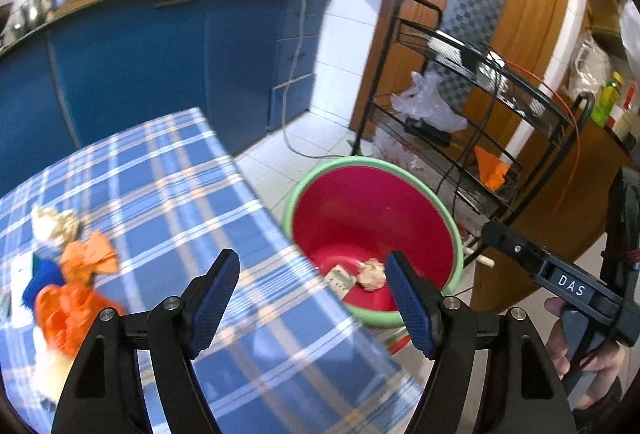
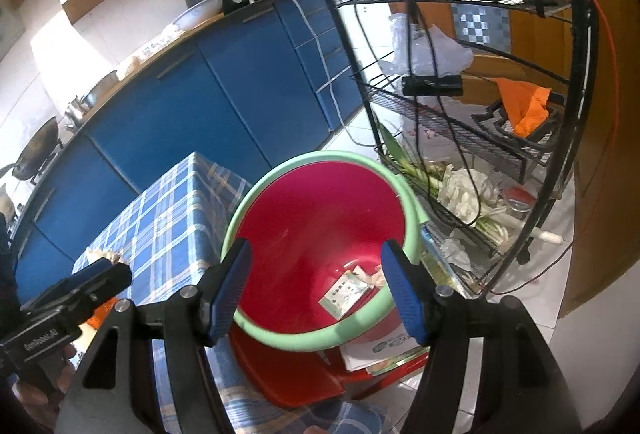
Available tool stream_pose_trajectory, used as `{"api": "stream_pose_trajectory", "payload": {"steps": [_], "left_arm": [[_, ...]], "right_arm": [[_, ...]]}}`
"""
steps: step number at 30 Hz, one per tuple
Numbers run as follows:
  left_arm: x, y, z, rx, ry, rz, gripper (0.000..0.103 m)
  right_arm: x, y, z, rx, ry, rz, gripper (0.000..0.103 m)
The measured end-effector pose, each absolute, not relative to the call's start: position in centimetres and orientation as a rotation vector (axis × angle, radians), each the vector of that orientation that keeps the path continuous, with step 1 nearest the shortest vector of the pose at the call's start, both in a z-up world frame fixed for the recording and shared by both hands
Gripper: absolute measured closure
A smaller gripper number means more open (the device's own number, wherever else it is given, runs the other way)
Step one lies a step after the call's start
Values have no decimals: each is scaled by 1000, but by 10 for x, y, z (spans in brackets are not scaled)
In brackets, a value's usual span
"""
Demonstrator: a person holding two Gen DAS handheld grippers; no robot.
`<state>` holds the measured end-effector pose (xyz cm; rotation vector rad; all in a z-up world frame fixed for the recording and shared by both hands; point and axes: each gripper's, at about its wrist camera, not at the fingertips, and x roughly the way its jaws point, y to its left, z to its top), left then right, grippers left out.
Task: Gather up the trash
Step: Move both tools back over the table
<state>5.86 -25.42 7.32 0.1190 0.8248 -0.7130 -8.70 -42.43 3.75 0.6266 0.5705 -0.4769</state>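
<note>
Left wrist view | our left tongs (image 1: 308, 298) released, empty; right tongs (image 2: 316, 294) released over red green-rimmed plastic bucket (image 2: 280, 170) | next: approach orange crumpled wrapper (image 1: 90, 254) on blue-checked table (image 1: 180, 194), straddle, clench gently.

"DAS" — right gripper (image 1: 520, 246); "GenRobot.AI" — left gripper (image 2: 100, 274)

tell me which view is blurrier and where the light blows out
Left wrist view: motion smear across the checked tablecloth and the orange wrappers, while the red bucket stays sharper. Right wrist view: crisper overall, but the tiled wall at upper left is washed out by glare. Both views bend straight edges, fisheye style, with dark corners.
</note>
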Motion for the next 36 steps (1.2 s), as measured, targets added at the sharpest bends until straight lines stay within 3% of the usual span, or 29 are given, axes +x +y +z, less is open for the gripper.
{"api": "stream_pose_trajectory", "payload": {"steps": [19, 36], "left_arm": [[38, -94, 75, 20, 819, -382, 26], [35, -31, 27, -67, 897, -228, 26]], "right_arm": [[-54, -343, 45, 527, 609, -296, 31], [-43, -295, 40, 464, 653, -207, 27]]}}
